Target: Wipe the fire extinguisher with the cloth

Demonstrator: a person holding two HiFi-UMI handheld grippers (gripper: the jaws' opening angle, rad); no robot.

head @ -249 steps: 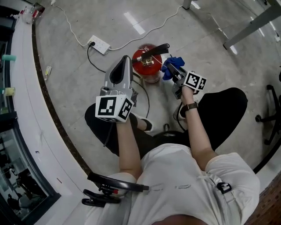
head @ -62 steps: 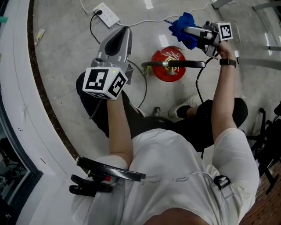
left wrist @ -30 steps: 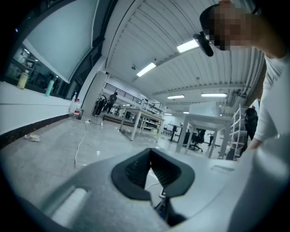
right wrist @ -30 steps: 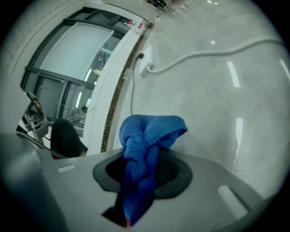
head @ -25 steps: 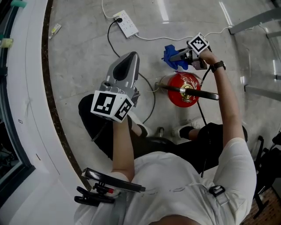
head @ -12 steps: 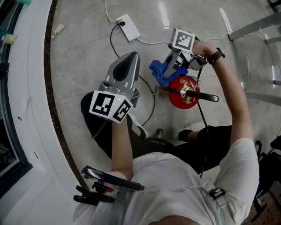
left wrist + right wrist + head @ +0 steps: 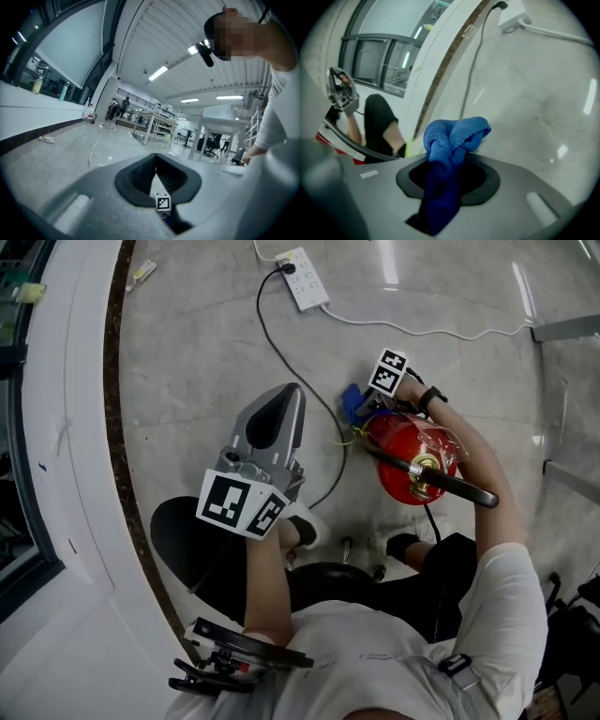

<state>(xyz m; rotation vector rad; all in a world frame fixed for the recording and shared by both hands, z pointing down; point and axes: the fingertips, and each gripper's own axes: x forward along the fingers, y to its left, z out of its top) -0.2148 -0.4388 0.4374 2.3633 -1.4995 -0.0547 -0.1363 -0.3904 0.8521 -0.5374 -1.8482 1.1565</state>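
Clamping the blue cloth [image 7: 451,137], the right hand-held gripper [image 7: 363,412] sits just beside the red fire extinguisher [image 7: 417,448]; the left hand-held gripper [image 7: 289,397] (jaws together, empty) hangs to its left.

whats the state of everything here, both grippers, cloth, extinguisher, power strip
left gripper: jaws together, nothing between them, held off the extinguisher
right gripper: shut on the cloth, down by the extinguisher's side
cloth: blue, bunched, clamped in the right jaws
fire extinguisher: on the floor, black handle on top, cloth beside its body; contact unclear
power strip: on the floor, one black plug in it
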